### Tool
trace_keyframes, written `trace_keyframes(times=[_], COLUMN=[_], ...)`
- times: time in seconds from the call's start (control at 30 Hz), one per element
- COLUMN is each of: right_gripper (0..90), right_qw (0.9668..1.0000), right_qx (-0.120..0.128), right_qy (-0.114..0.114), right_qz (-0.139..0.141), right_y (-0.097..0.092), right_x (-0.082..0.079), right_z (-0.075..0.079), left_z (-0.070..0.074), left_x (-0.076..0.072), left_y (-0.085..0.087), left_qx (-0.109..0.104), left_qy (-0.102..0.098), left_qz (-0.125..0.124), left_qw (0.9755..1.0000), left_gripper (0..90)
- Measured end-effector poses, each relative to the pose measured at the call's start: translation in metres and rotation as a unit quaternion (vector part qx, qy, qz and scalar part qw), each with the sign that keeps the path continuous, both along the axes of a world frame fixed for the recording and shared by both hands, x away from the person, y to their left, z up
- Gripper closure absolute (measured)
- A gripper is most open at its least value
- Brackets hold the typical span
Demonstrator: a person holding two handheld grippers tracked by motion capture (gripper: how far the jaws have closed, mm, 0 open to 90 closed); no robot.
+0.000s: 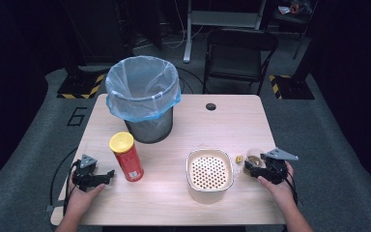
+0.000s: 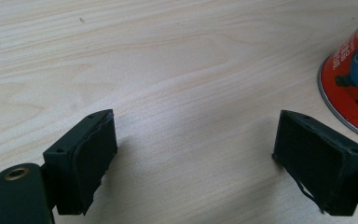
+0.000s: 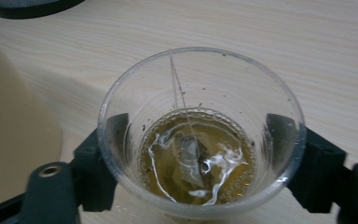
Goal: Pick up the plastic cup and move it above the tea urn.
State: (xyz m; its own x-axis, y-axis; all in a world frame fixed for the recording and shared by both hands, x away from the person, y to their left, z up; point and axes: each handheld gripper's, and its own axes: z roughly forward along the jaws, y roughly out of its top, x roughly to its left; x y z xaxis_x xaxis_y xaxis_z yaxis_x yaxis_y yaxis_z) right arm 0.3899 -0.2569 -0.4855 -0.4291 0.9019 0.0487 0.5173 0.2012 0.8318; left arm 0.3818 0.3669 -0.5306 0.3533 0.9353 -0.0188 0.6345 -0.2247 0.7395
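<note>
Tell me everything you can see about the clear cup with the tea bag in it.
The clear plastic cup stands upright on the wooden table, right of the cream strainer basket. It holds shallow amber-brown liquid with a soaked tea bag whose string runs up the inner wall; dark specks cling to the sides. The right tongs flank it, one jaw on each side; whether the pads press cannot be told.

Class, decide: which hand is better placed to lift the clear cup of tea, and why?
Right. The right tongs already straddle the clear cup beside the strainer bowl; the left tongs stand open over bare table near the red can.
</note>
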Motion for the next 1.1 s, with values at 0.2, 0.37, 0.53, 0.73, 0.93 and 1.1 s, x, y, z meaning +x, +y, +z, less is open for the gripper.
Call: trace_keyframes(times=[0.2,0.37,0.53,0.73,0.93,1.1], right_gripper=[13.0,12.7,13.0,15.0,23.9,25.7], right_qw=[0.9999,0.9999,0.9999,0.9996,0.9992,0.9986], right_qx=[0.01,0.014,0.007,-0.014,-0.016,-0.018], right_qy=[0.001,-0.007,-0.008,-0.006,-0.025,-0.043], right_qz=[0.005,0.004,0.009,0.023,0.026,0.026], right_y=[-0.001,-0.005,-0.004,0.0,0.0,0.0], right_x=[-0.004,-0.005,-0.004,-0.002,0.004,0.005], right_z=[0.006,0.013,0.015,0.002,-0.004,-0.006], left_z=[0.0,0.0,0.0,0.0,0.0,0.0], left_x=[0.0,0.0,0.0,0.0,0.0,0.0], left_y=[0.0,0.0,0.0,0.0,0.0,0.0], left_qx=[0.0,0.0,0.0,0.0,0.0,0.0], left_qy=[0.0,0.0,0.0,0.0,0.0,0.0], left_qz=[0.0,0.0,0.0,0.0,0.0,0.0], left_qw=[1.0,1.0,1.0,1.0,1.0,1.0], left_gripper=[12.6,12.6,12.6,12.6,12.6,12.5])
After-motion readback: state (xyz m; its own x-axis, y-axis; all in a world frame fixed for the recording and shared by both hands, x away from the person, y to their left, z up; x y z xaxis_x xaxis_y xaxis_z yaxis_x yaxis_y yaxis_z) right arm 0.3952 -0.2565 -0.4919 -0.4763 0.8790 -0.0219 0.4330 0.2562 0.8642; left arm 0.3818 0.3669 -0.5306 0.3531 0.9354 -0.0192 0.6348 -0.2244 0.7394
